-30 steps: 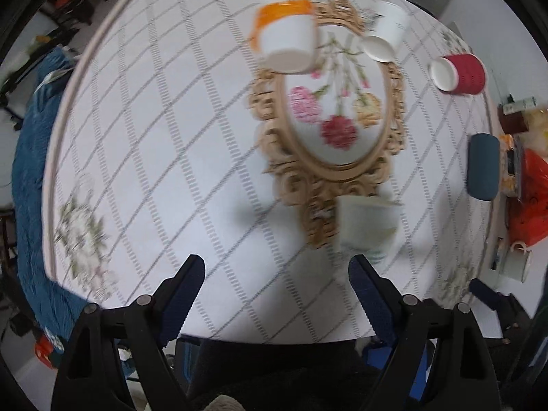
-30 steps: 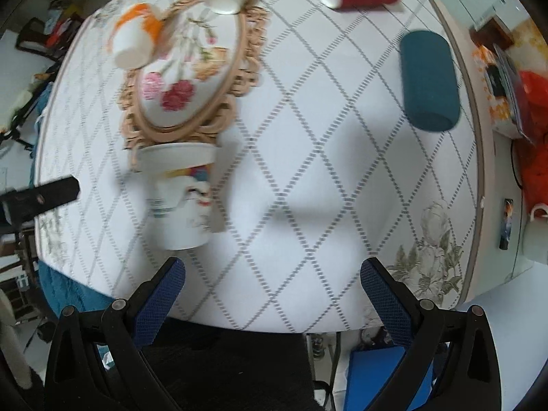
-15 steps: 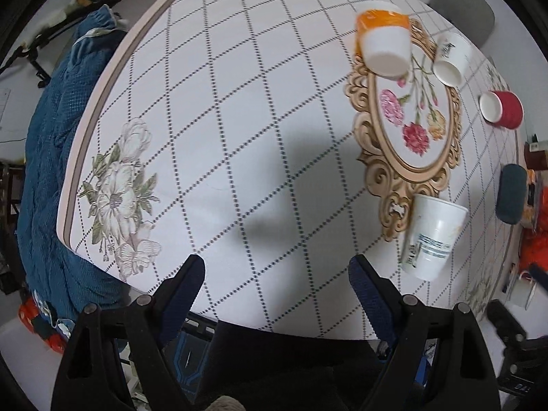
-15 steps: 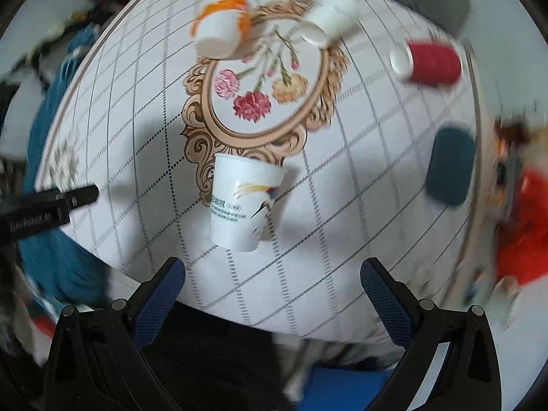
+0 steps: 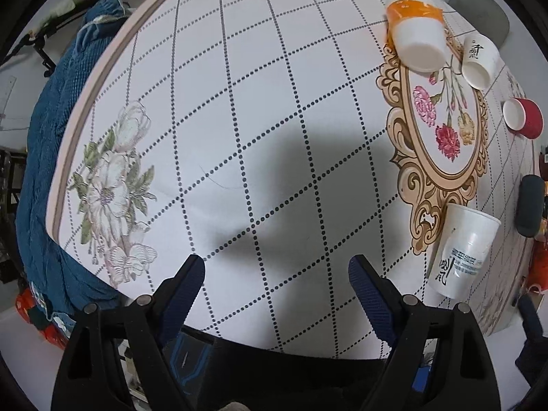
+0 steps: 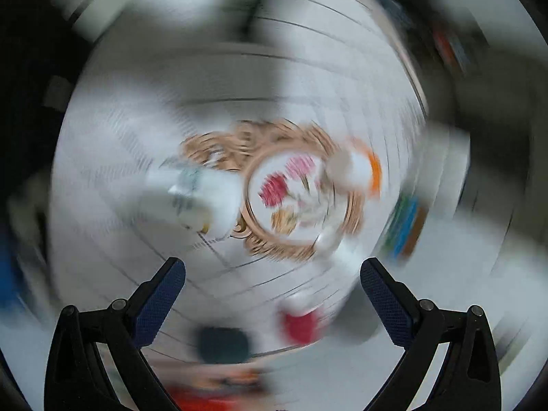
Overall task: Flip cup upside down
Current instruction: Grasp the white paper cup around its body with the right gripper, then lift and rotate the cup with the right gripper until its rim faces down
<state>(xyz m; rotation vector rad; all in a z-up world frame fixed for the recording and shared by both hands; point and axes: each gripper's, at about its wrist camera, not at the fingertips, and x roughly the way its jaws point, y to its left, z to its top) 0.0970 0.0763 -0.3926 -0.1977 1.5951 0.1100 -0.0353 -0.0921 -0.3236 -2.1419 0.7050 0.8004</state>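
Nearest, left gripper (image 5: 276, 270) with jaws spread wide, holding nothing, above bare checked cloth close to the near edge of the table (image 5: 239, 109). Right gripper (image 6: 272, 274) also spread and empty (view smeared by fast motion, so little else readable there). To the right, near the table's edge, the tall white paper cup (image 5: 460, 250), wide end on the cloth, narrow base up: flip judged done. Farther, on the floral mat (image 5: 441, 126), orange cup (image 5: 416, 39) and small white cup (image 5: 479, 61); red cup (image 5: 522, 118) beside. Much open room left and far; right side crowded.
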